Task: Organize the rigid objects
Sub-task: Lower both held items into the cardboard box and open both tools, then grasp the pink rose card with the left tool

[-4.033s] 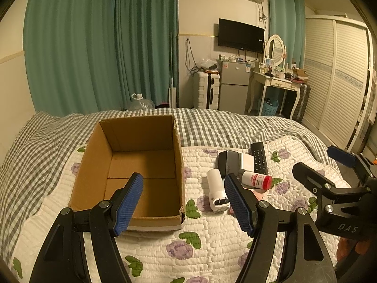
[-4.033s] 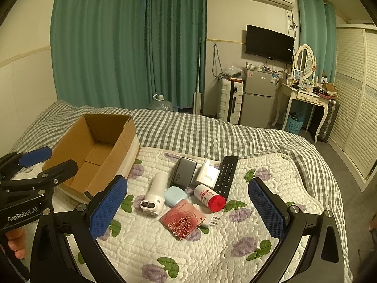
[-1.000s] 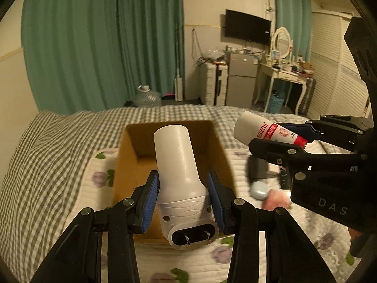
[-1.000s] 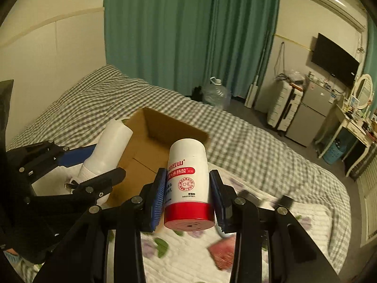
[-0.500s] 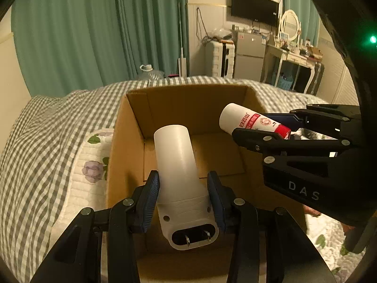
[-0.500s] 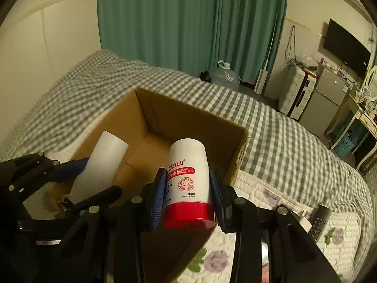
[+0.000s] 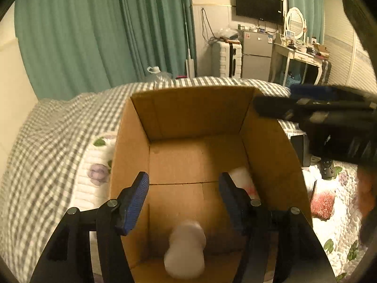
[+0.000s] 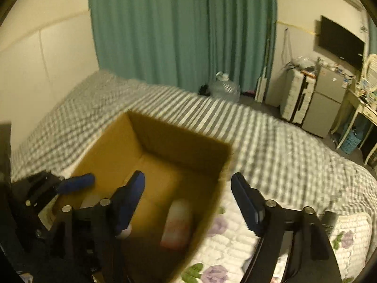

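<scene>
An open cardboard box (image 7: 193, 115) (image 8: 179, 146) stands on the bed. My left gripper (image 7: 183, 189) is open and empty above it. A white plug-in device (image 7: 186, 250), blurred, is inside the box near the front wall. My right gripper (image 8: 188, 188) is open and empty over the box's right wall. The white bottle with a red cap (image 8: 178, 224) lies on the box floor, blurred; it also shows in the left wrist view (image 7: 242, 181) by the right wall. My right gripper shows at the right of the left wrist view (image 7: 306, 101).
A red patterned packet (image 7: 321, 202), a black remote (image 7: 327, 167) and a dark device (image 7: 299, 148) lie on the floral quilt (image 8: 235, 243) right of the box. Green curtains (image 8: 183, 28), a suitcase and a fridge stand beyond the bed.
Both grippers have opened. The white device and the red-capped bottle have dropped from them into the box. The right gripper has drawn back to the right.
</scene>
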A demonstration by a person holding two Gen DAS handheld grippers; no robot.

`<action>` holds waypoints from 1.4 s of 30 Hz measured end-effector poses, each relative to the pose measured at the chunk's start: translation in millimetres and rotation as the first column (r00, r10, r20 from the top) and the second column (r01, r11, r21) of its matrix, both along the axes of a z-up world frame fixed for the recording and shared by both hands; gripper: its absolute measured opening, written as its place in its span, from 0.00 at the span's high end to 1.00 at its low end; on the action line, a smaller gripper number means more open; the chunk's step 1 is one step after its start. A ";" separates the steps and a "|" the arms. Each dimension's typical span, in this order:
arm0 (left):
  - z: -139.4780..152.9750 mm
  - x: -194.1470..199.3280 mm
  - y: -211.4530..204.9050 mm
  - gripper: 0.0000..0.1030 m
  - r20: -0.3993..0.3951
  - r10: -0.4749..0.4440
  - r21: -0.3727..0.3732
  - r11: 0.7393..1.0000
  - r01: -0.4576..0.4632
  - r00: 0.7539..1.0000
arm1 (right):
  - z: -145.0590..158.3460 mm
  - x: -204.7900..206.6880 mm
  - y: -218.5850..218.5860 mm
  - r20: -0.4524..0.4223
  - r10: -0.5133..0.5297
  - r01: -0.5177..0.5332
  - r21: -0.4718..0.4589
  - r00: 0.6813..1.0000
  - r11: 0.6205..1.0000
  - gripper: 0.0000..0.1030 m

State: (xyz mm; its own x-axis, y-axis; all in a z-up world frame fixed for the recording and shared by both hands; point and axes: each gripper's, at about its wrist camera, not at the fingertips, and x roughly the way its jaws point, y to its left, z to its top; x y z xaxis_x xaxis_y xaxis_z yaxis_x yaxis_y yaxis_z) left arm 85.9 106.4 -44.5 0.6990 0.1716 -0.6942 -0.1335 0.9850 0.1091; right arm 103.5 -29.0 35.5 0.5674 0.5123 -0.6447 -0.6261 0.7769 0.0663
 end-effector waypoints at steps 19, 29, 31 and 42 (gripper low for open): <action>40.2 -7.5 -136.0 0.35 0.047 -0.090 -0.064 0.994 0.093 0.995 | 26.4 -28.7 -198.5 0.092 -0.211 0.222 -0.128 0.973 0.967 0.11; -38.7 12.4 -195.0 0.35 -0.123 -0.178 -0.062 0.983 0.172 0.976 | -37.9 -18.1 -244.2 -0.010 -0.233 0.226 -0.217 0.972 0.950 0.11; -55.4 16.6 -201.6 0.35 -0.161 -0.200 -0.088 0.978 0.188 0.967 | -49.6 -14.2 -246.8 -0.030 -0.254 0.240 -0.234 0.967 0.942 0.11; -111.9 29.8 -231.8 0.29 -0.277 -0.323 -0.100 0.946 0.307 0.905 | -71.9 6.7 -262.5 -0.126 -0.336 0.300 -0.236 0.933 0.924 0.11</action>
